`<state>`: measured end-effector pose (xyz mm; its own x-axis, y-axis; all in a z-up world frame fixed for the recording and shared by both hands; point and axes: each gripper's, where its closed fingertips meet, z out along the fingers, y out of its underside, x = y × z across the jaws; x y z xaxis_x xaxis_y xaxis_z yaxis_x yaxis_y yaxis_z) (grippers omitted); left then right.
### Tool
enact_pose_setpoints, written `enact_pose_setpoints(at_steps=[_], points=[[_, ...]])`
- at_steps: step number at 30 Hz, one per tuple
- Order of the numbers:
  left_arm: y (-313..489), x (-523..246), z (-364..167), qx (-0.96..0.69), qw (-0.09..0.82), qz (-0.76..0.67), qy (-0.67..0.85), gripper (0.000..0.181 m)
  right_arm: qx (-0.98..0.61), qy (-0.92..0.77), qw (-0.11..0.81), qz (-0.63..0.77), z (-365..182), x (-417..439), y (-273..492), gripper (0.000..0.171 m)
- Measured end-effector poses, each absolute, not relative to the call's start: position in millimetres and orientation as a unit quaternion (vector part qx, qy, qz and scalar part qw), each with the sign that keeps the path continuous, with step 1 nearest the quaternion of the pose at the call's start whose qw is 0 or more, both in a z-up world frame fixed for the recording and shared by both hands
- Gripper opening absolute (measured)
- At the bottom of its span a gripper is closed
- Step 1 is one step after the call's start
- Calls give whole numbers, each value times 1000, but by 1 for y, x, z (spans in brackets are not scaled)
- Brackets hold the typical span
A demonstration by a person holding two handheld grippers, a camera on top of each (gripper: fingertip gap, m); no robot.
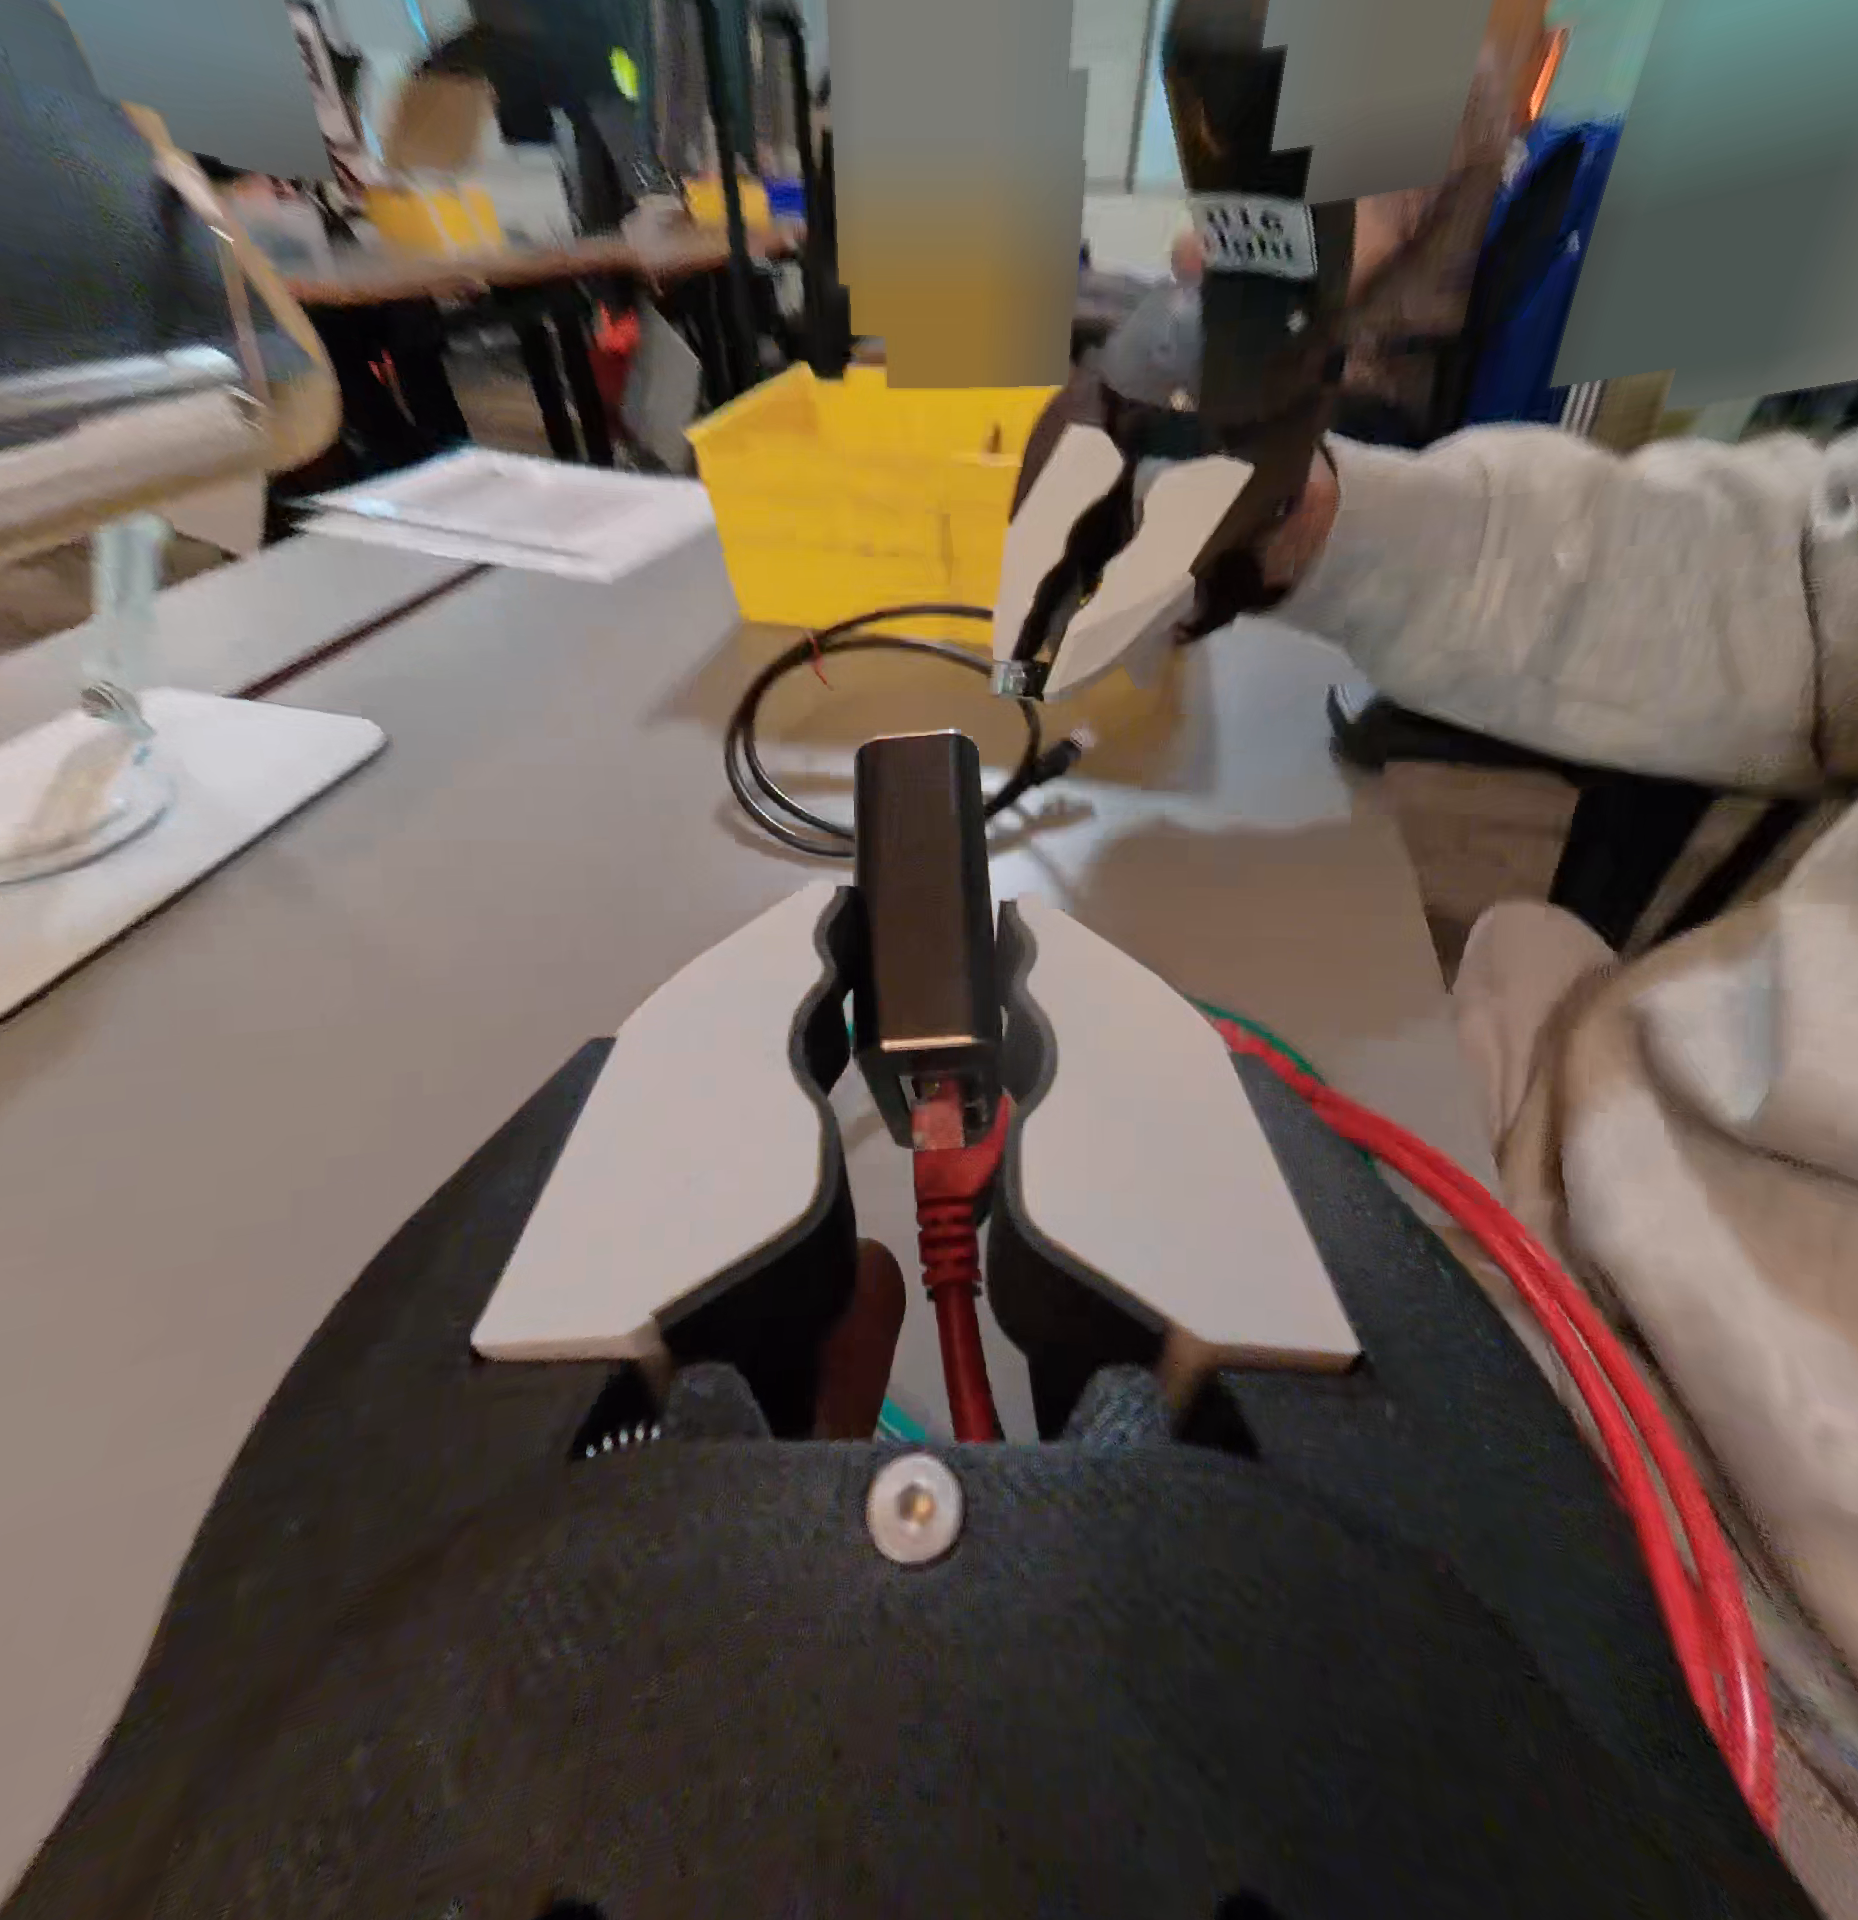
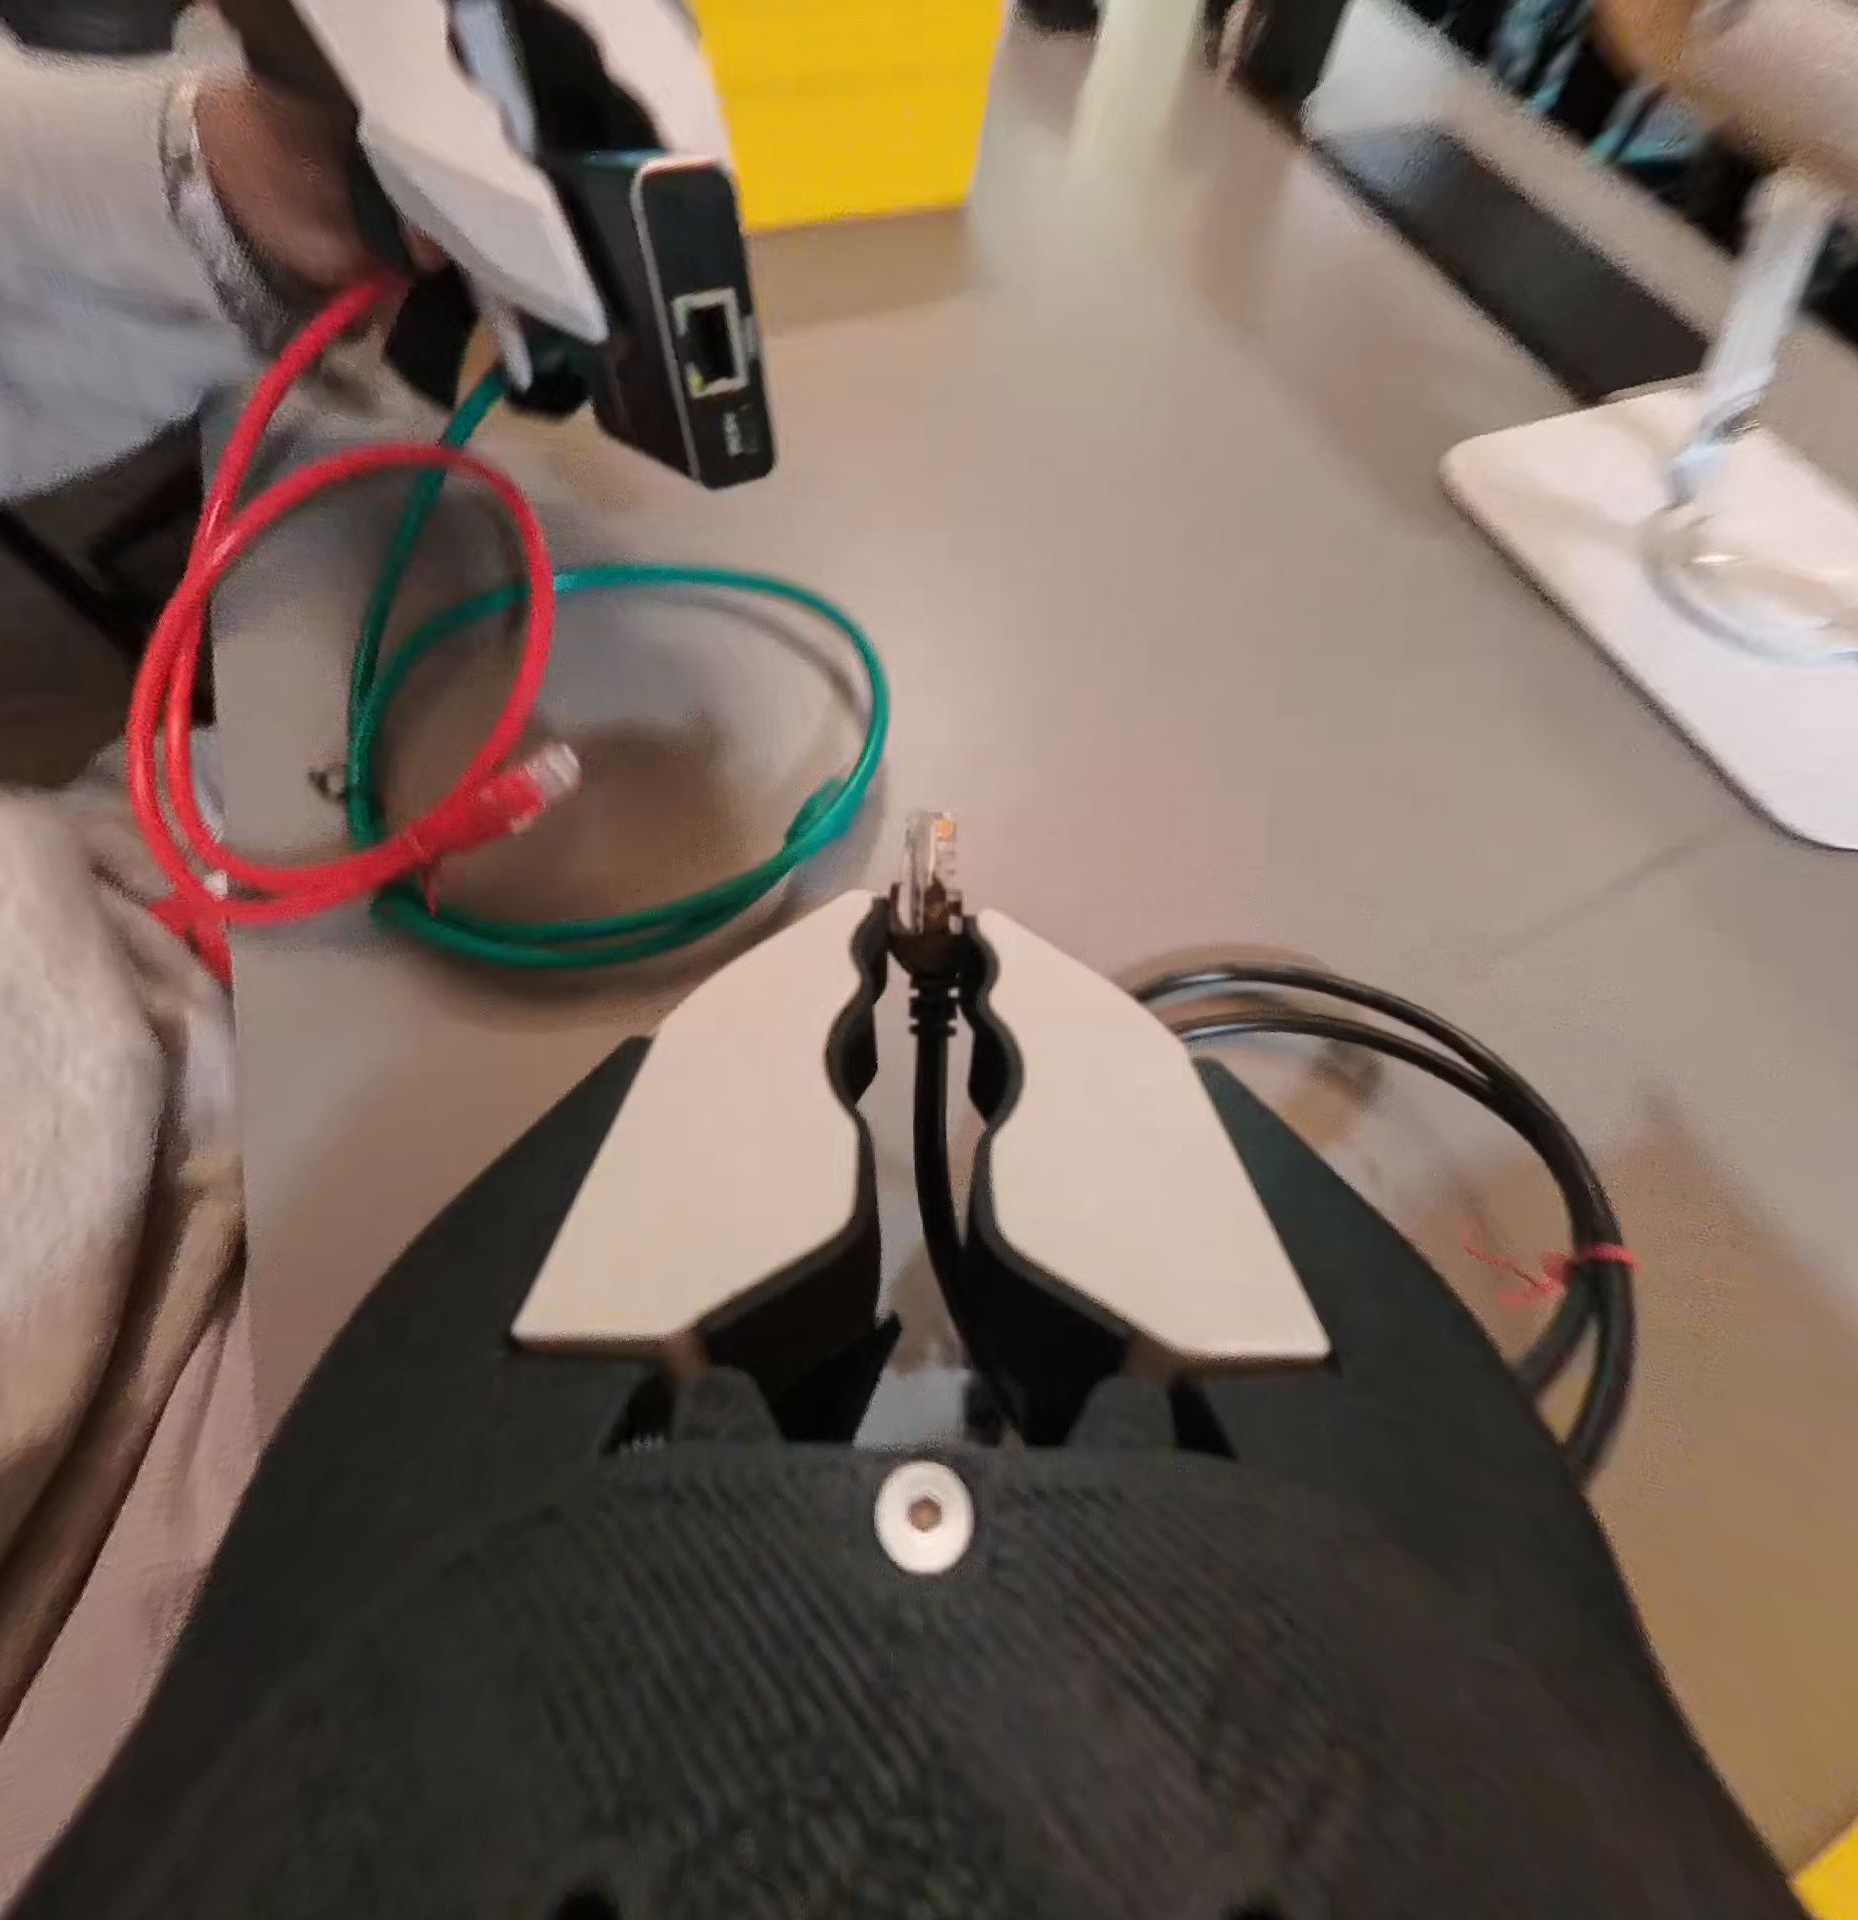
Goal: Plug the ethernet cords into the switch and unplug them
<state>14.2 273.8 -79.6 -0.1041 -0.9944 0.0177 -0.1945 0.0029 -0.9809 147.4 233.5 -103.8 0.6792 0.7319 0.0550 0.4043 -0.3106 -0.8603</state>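
Black-bodied with pale fingers, the left gripper [image 1: 920,997] fills the lower half of the left wrist view, clamped on the switch [image 1: 920,894], a dark box standing between its tips at the middle of the frame. Filling the lower half of the right wrist view likewise, the right gripper [image 2: 927,920] is clamped on the clear plug of the black cord [image 2: 1444,1049], whose loops lie on the grey table [image 2: 1164,540] at the right.

At the upper left of that view the switch shows an empty port on its end face, well apart from the plug. Below it the red cord [image 2: 177,665] and the green cord [image 2: 863,707] lie coiled at the left, overlapping. In the left wrist view a red plug sits in the near end of the switch, at centre. A yellow bin [image 1: 852,499] stands at the upper middle there, and a white stand base [image 1: 177,779] at the left edge.
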Motion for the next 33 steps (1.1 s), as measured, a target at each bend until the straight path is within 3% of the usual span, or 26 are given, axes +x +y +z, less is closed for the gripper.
enact_pose_setpoints(at_steps=[1,5,8,11,15,19,24,28,33], points=[[280,12,-79,-527,428,-479,556,26,-787,-341,478,186,-99,152,236,13],[295,7,-100,-565,411,-488,523,26,-791,-271,523,166,-97,177,251,16],[307,7,-106,-590,415,-474,505,26,-789,-228,563,87,-91,201,266,46],[315,5,-111,-610,417,-464,489,26,-775,-219,590,48,-81,201,269,58],[317,6,-112,-619,413,-472,473,26,-746,-252,609,97,-75,148,262,52],[315,8,-108,-621,413,-484,458,26,-745,-292,564,203,-97,74,246,50],[316,13,-81,-621,402,-589,324,25,-727,-305,541,292,-101,14,227,51],[309,17,-66,-602,375,-668,226,24,-707,-367,551,249,-105,-15,213,53],[308,15,-60,-591,382,-678,211,24,-724,-481,485,96,-156,-8,213,41]])
